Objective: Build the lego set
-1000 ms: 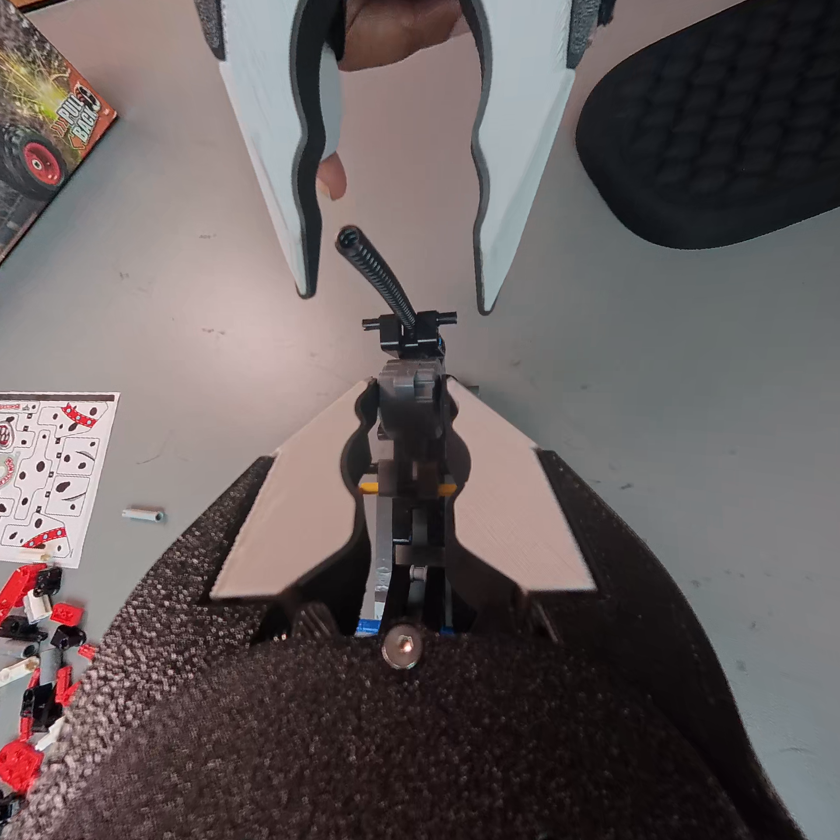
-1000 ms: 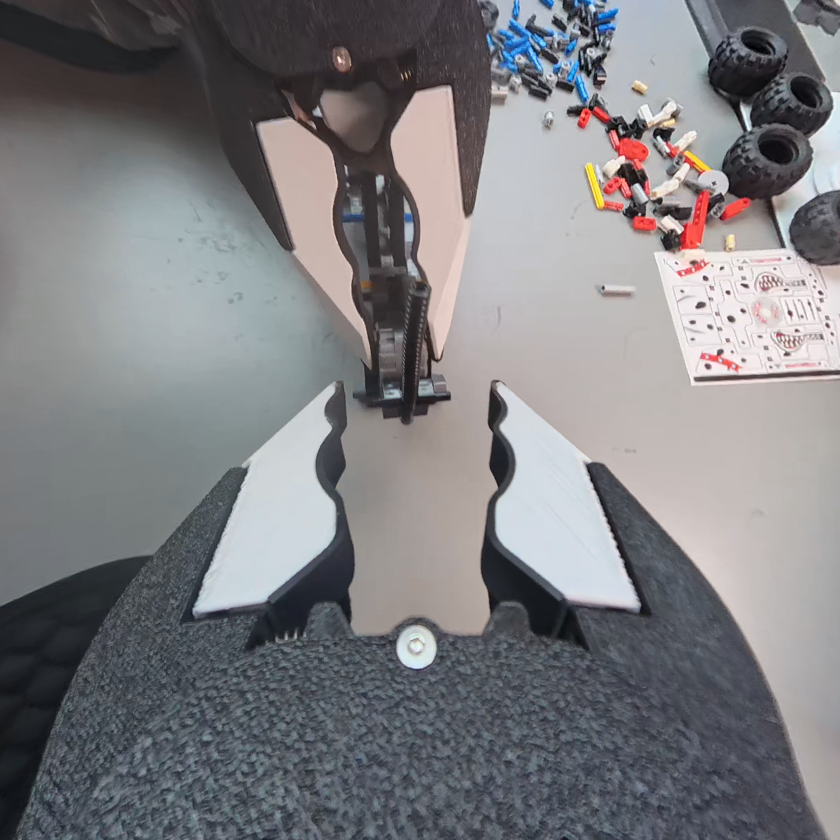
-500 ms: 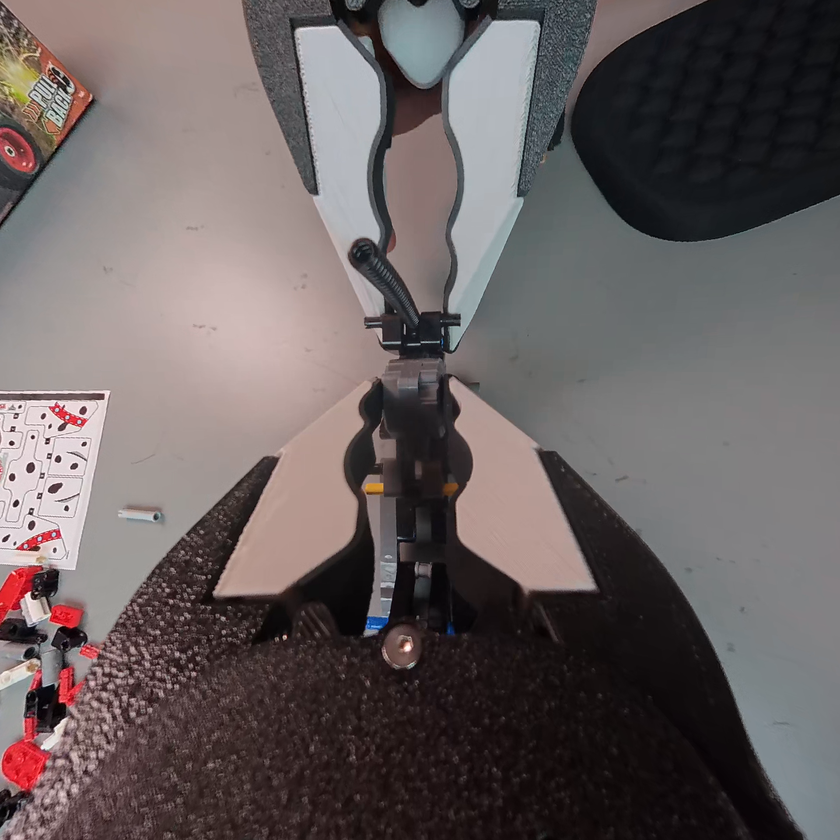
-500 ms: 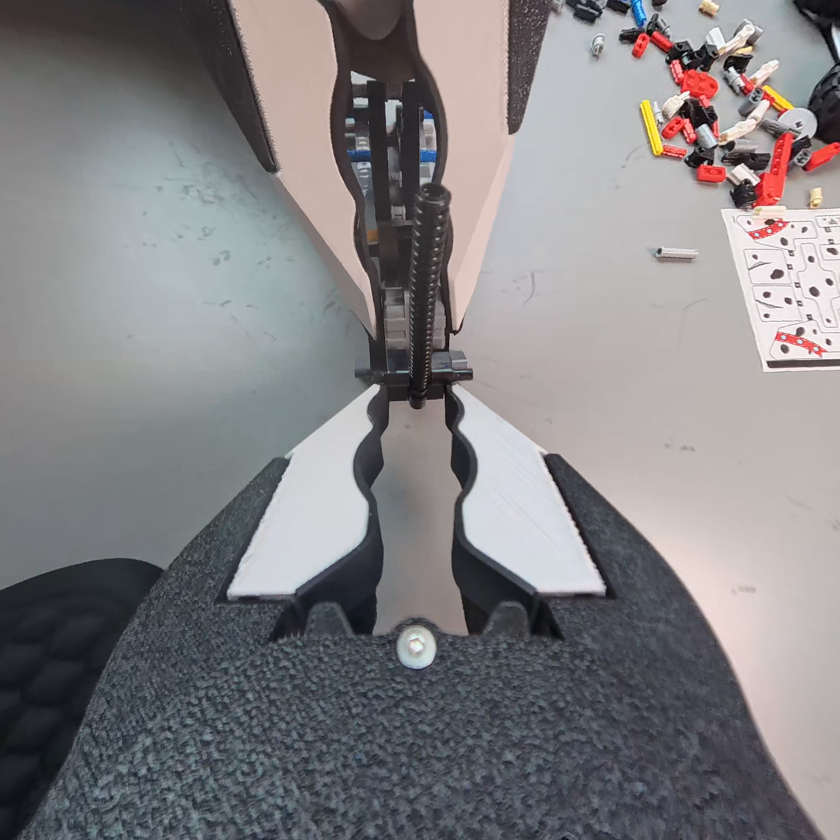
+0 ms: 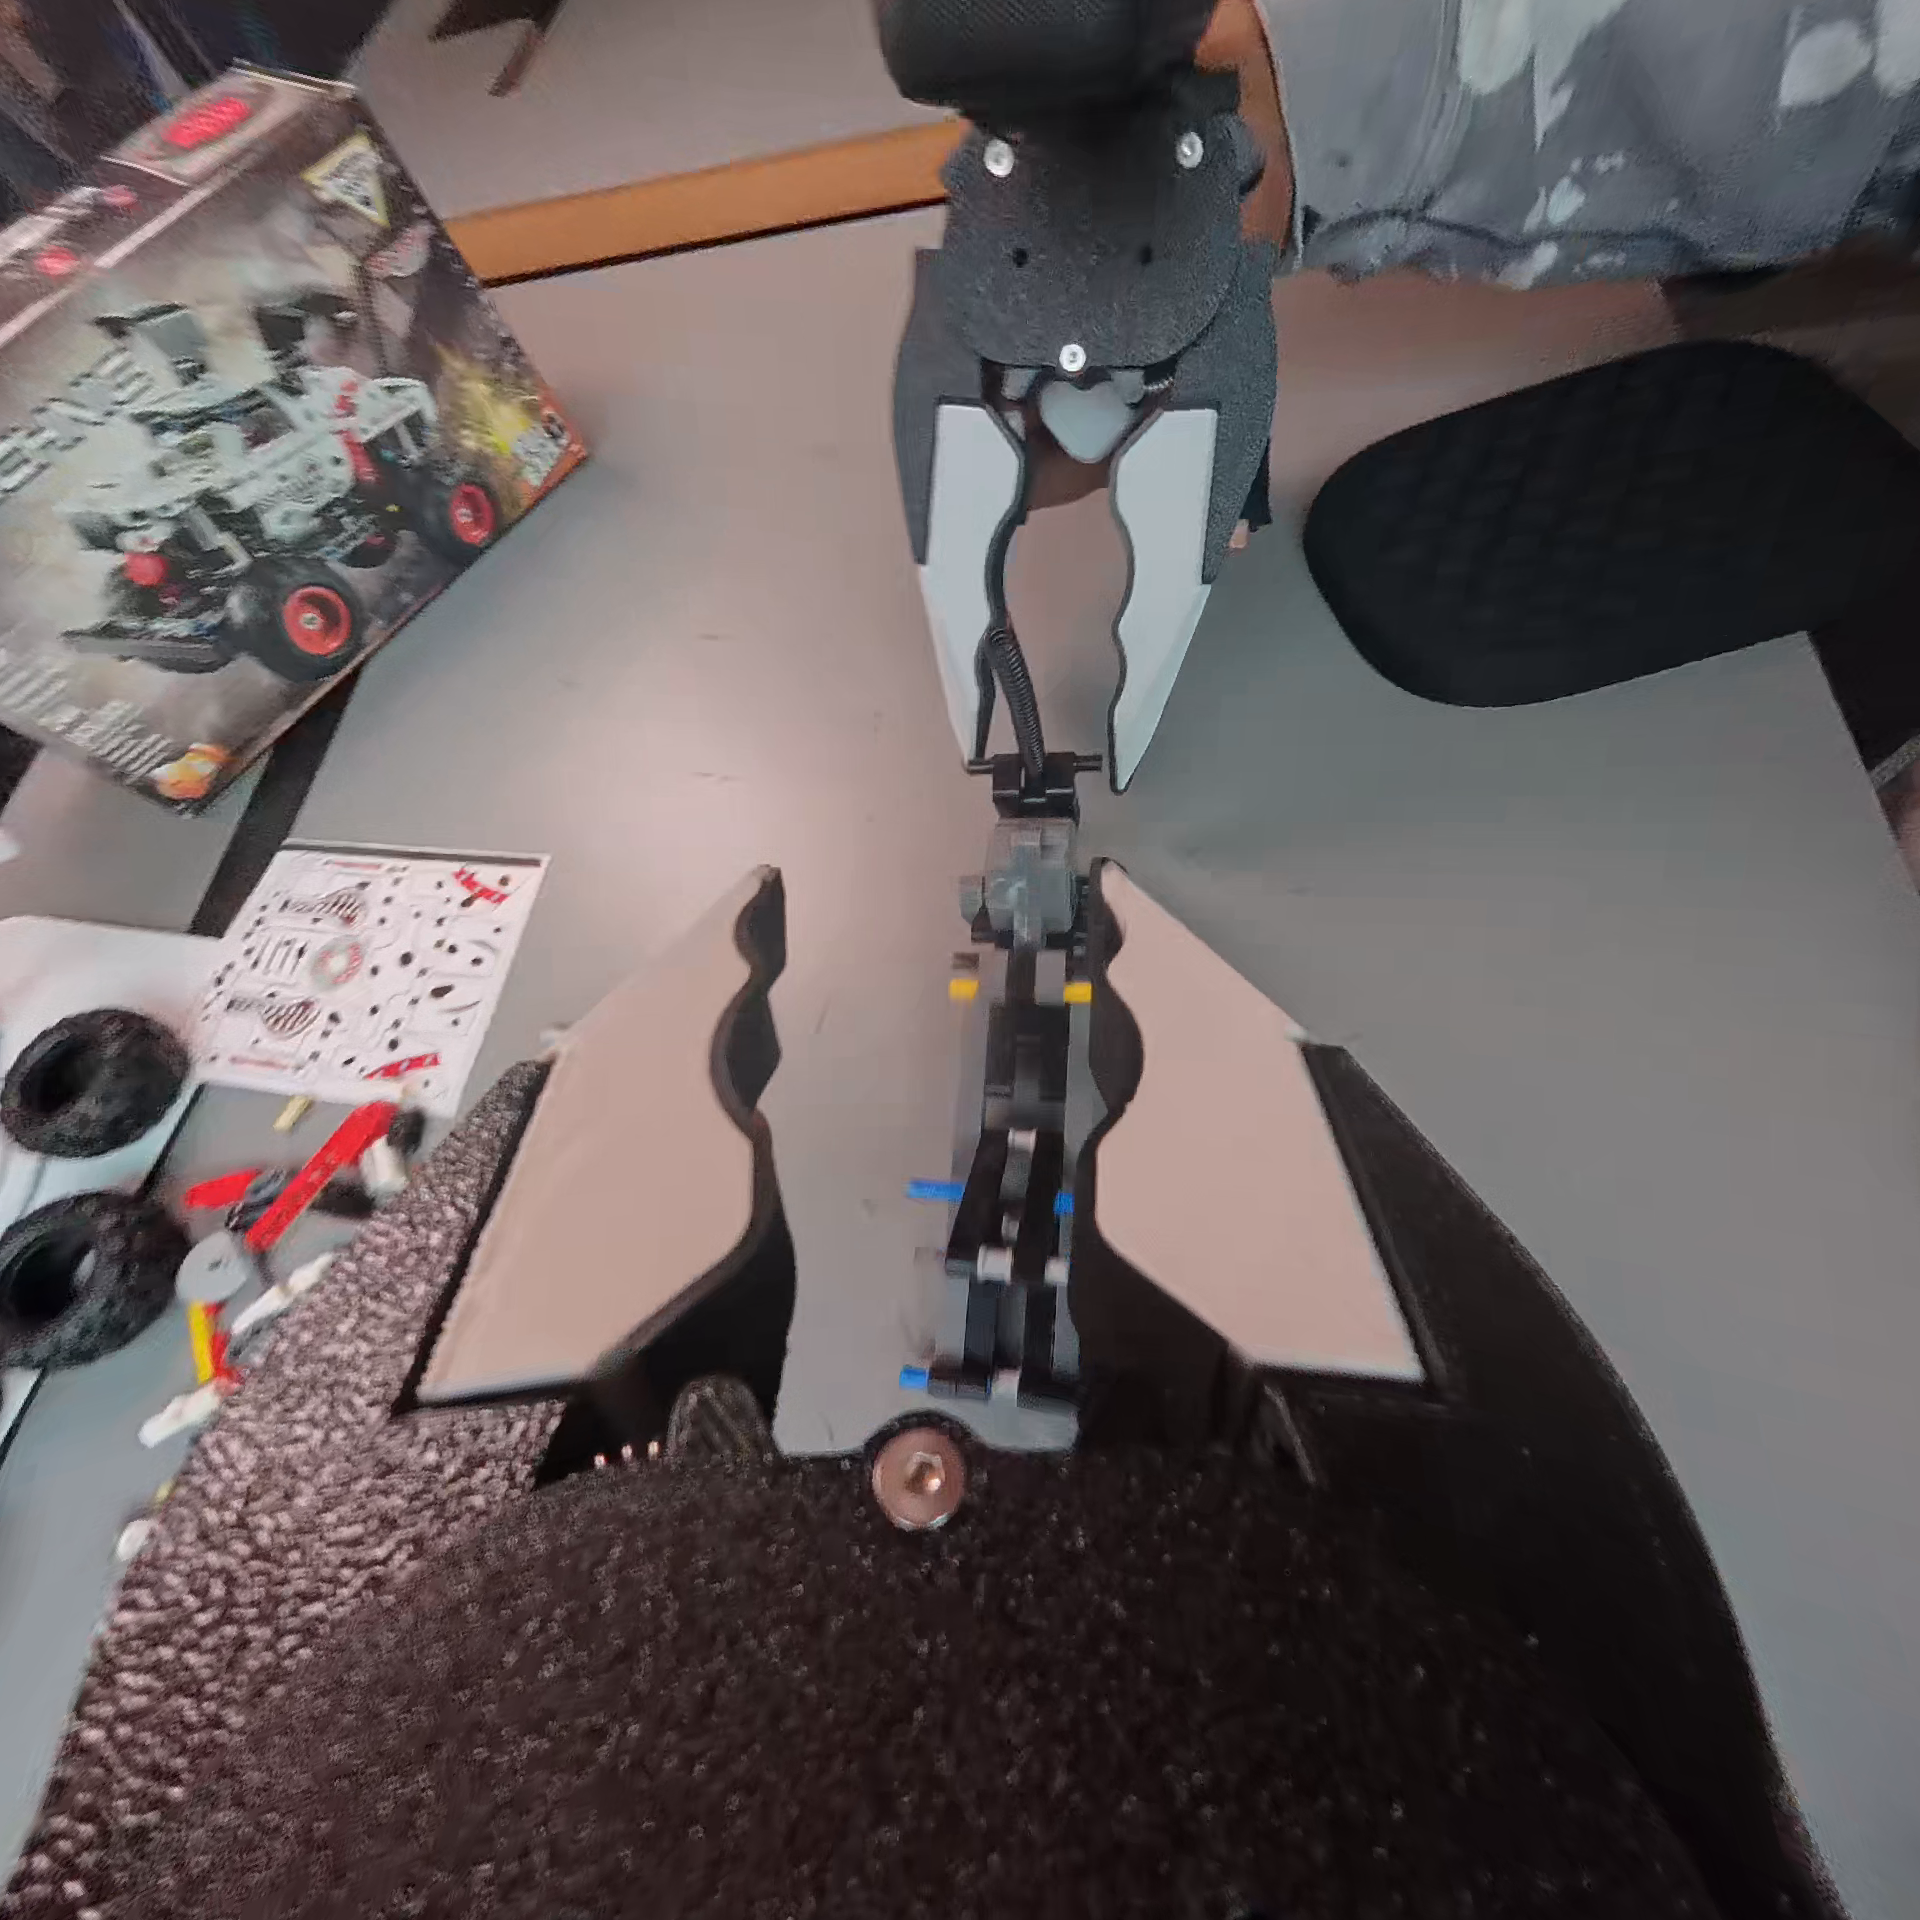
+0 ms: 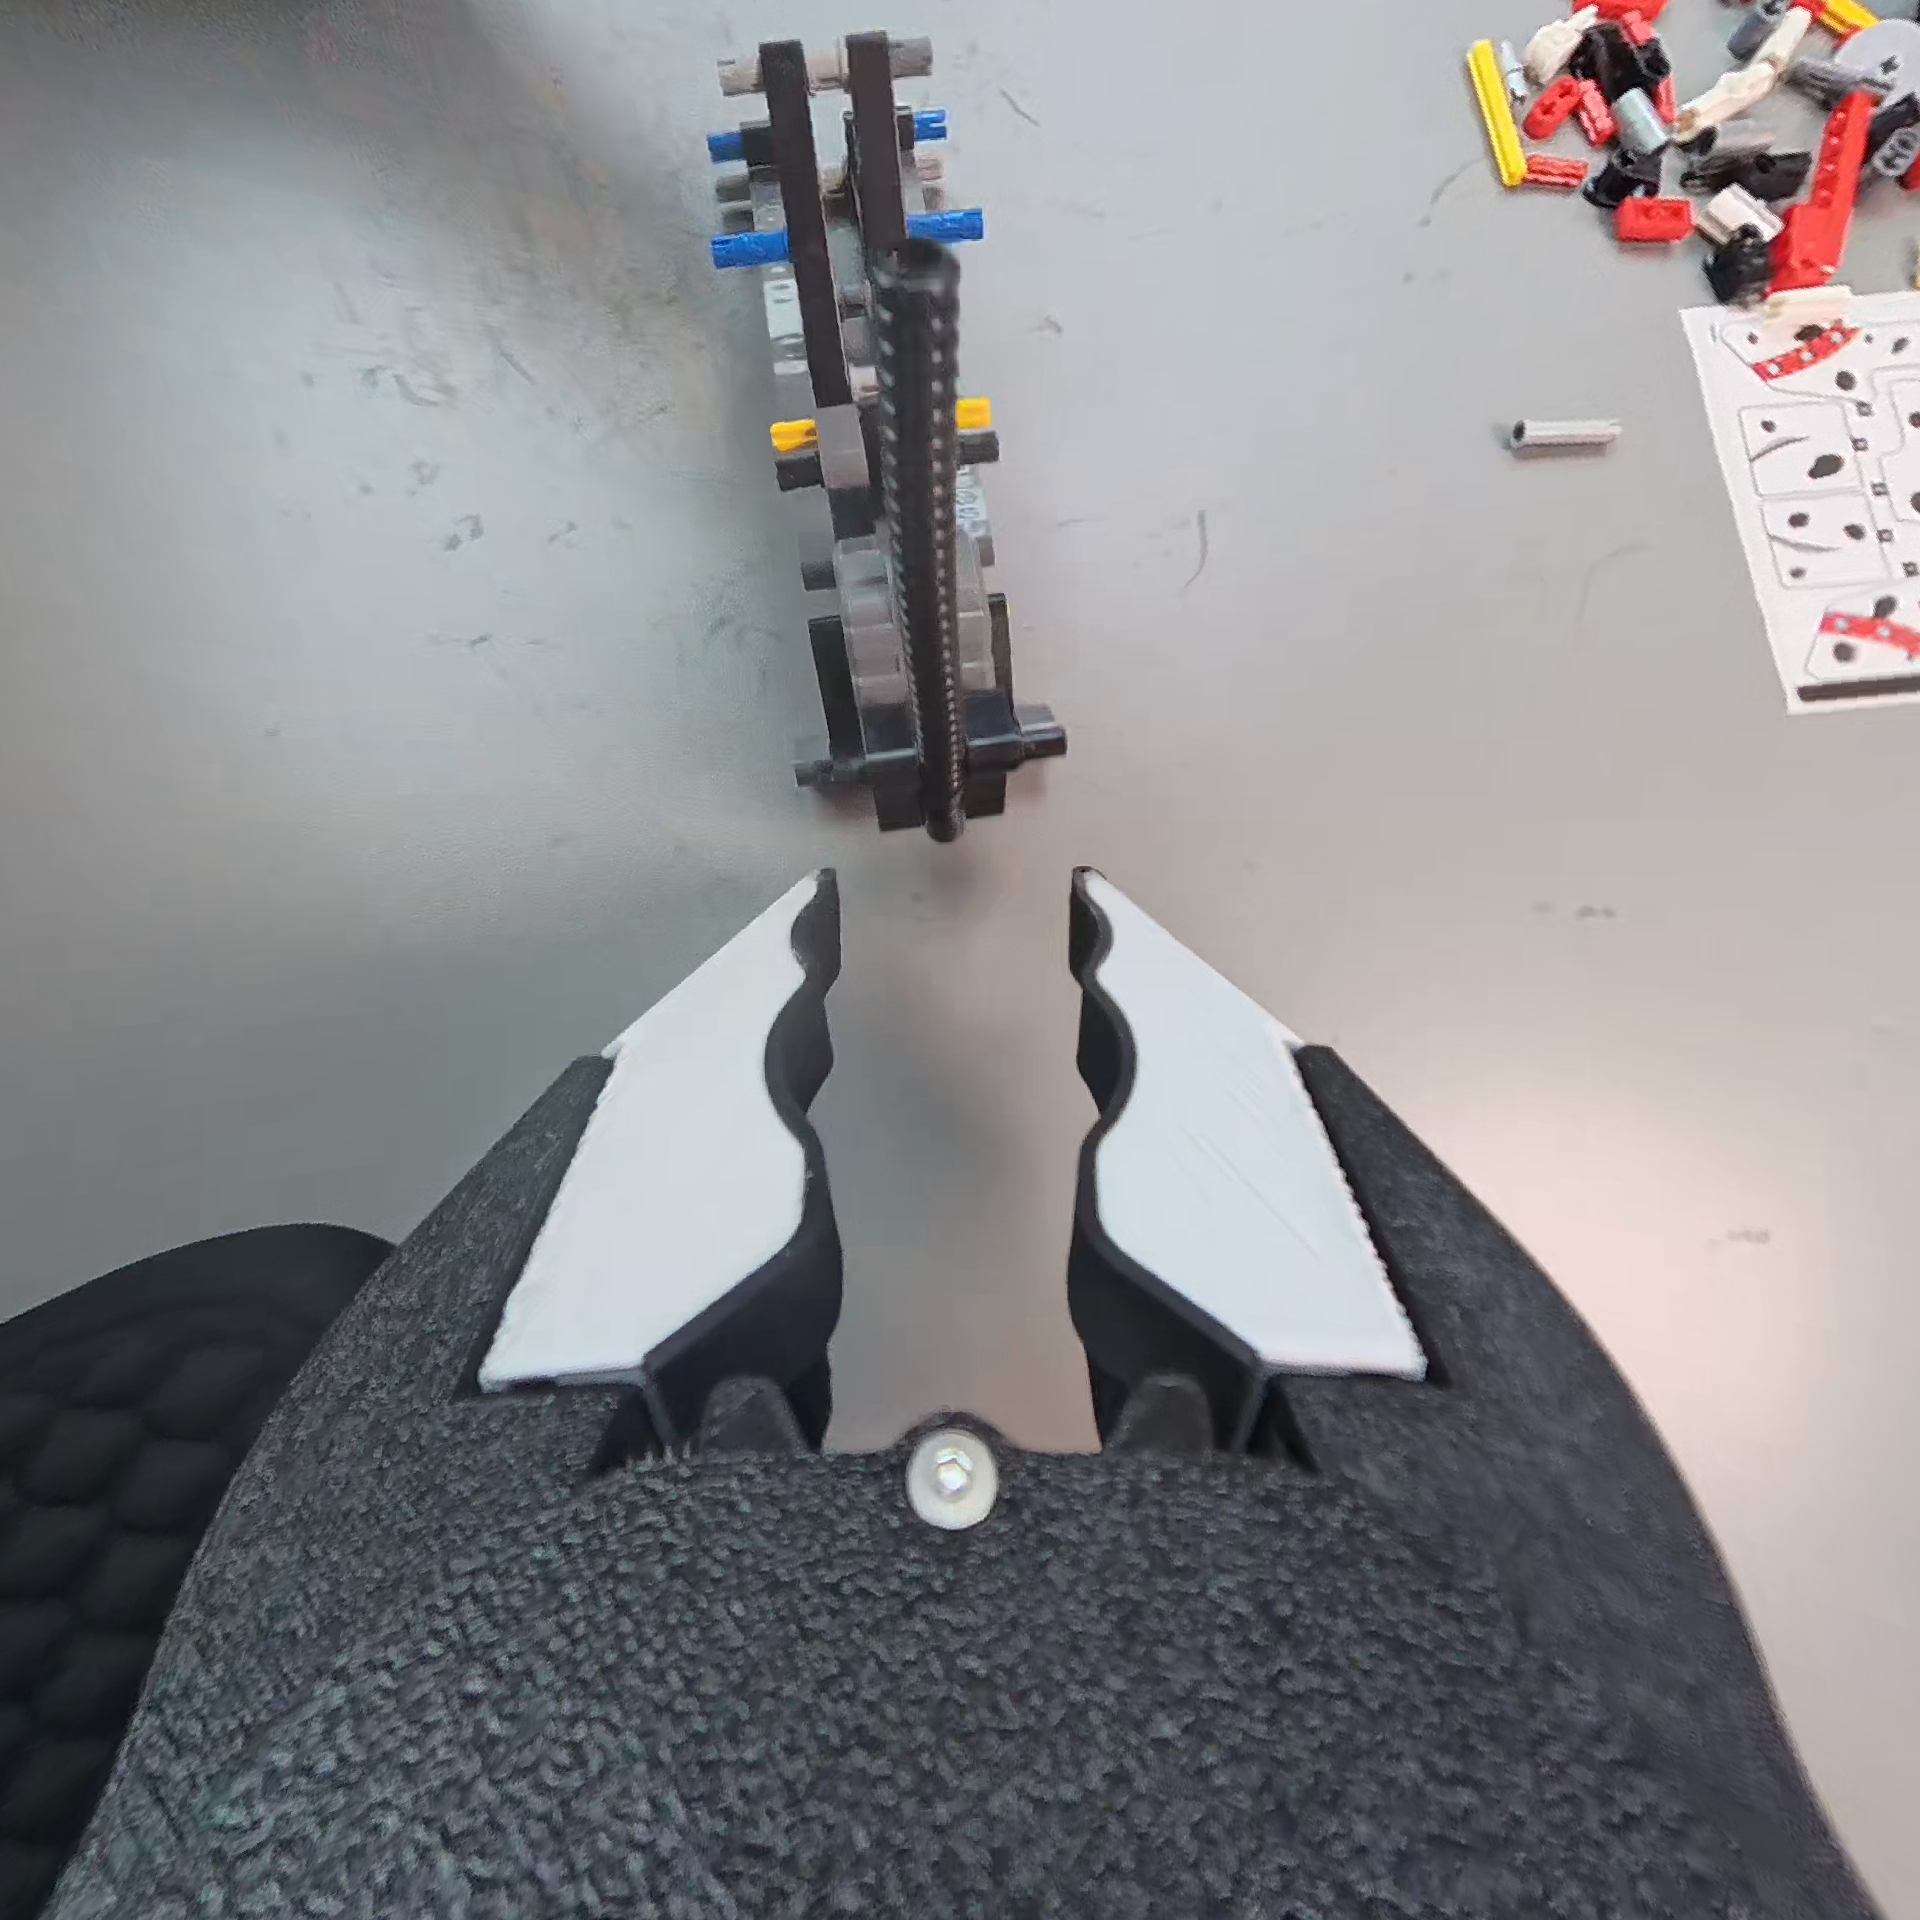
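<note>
Lego frame (image 6: 894, 457) lay on the counter (image 6: 364, 520), ribbed black hose (image 6: 925, 540) rising from its near end. Right gripper (image 6: 951, 883) just short of it, released. Left gripper (image 5: 935, 883) released, straddling frame. Loose parts (image 6: 1714, 156) well apart.

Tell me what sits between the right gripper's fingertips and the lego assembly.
Nothing: in the right wrist view only bare table separates the right gripper from the lego assembly.
</note>
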